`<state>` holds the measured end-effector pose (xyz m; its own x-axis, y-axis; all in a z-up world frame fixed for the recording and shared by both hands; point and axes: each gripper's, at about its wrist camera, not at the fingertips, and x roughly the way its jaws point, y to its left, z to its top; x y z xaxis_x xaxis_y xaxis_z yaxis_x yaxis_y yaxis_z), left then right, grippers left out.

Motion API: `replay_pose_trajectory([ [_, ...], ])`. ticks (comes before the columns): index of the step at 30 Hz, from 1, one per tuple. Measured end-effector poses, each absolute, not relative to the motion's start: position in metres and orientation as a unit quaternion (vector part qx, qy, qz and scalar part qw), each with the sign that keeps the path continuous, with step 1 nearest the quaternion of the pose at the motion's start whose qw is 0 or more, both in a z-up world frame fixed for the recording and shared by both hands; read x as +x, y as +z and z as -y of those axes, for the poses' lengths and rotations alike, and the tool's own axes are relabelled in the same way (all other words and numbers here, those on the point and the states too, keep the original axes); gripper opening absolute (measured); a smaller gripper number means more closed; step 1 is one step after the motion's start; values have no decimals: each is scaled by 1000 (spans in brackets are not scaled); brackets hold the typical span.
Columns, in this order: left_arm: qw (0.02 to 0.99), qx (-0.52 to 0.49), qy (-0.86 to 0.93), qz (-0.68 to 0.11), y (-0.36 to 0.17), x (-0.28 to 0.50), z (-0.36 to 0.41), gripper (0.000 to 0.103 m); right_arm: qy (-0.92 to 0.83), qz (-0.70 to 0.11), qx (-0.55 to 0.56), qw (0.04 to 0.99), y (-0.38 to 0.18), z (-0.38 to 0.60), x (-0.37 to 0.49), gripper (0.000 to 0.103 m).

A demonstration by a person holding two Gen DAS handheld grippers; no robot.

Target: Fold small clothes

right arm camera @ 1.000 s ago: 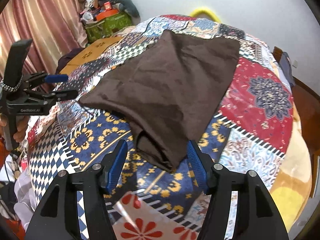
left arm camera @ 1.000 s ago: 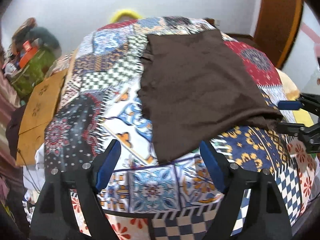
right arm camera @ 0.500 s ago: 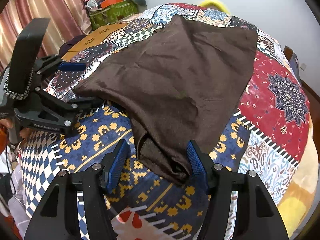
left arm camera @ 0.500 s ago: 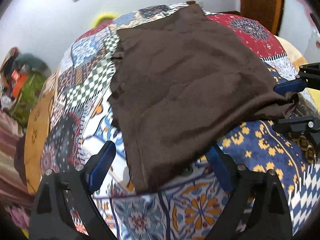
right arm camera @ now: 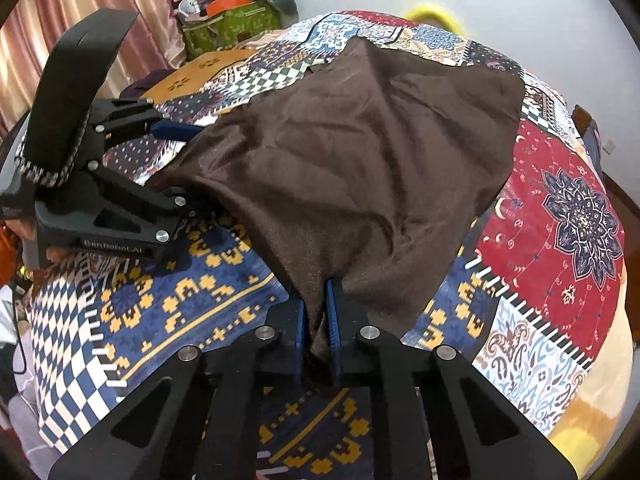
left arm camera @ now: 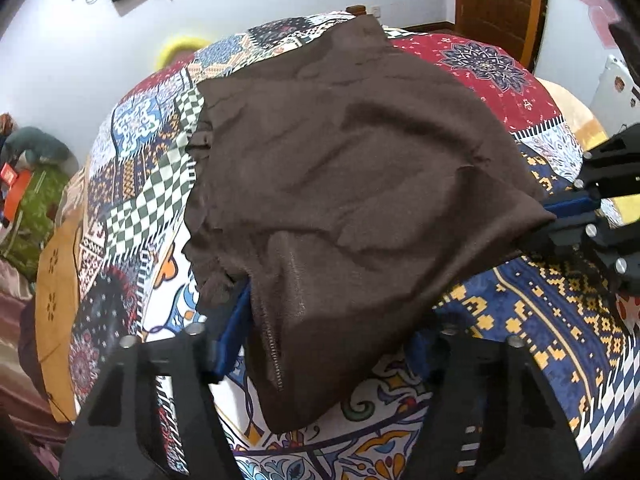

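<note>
1. Brown garment [left arm camera: 340,184] lies on patchwork bedspread [right arm camera: 560,216]; soft, limp, light, so take it by the near corners.
2. Right gripper [right arm camera: 316,320]: jaws just closed, clamped on near-right corner.
3. Left gripper [left arm camera: 328,344]: jaws closing around near-left corner, half open; pad contact unclear.
4. Green bag [right arm camera: 230,24] far left, no obstruction.

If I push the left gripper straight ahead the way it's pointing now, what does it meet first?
The brown garment: its near corner already lies between the left gripper's closing fingers. Straight on, it would probably press that cloth into the patterned bedspread beneath, though depth is hard to judge.
</note>
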<state>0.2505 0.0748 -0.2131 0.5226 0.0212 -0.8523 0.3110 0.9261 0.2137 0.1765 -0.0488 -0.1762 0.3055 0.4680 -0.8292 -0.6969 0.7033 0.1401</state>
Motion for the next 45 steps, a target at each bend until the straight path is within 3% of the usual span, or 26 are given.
replay_pose_trajectory([
  [7, 853, 183, -84, -481, -210, 260, -69, 27, 367, -458, -106, 803, -167, 49, 184, 7],
  [10, 853, 188, -81, -481, -209, 259, -66, 19, 371, -457, -104, 802, -163, 49, 182, 7],
  [30, 830, 110, -147, -527, -157, 187, -55, 14, 406, -423, -124, 801, -116, 75, 134, 7],
  [45, 806, 67, -171, -563, -127, 292, -78, 12, 392, -396, -119, 822, -76, 70, 207, 7],
])
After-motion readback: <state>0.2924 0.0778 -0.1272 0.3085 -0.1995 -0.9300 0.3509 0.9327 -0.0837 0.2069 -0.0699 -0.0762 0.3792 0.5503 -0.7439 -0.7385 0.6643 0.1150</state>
